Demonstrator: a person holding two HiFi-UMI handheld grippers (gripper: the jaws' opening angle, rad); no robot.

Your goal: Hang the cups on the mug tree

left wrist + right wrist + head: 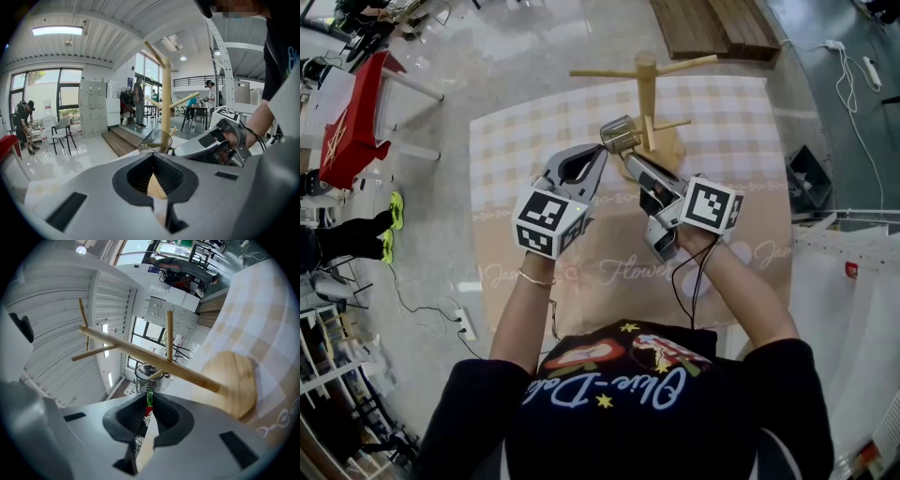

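While tight in the right gripper [150,396], green-handled clear cup [149,375]; left gripper [153,157] closed, empty.

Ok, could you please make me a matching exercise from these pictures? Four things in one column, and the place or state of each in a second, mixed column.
Things:
1. left tongs
2. right tongs
3. mug tree
4. cup

Place or state:
a. stands upright on the checked cloth
b. closed, nothing between them
c. closed on a green handle
d. close by the tree's trunk

Pairs: 1-b, 2-c, 3-a, 4-d
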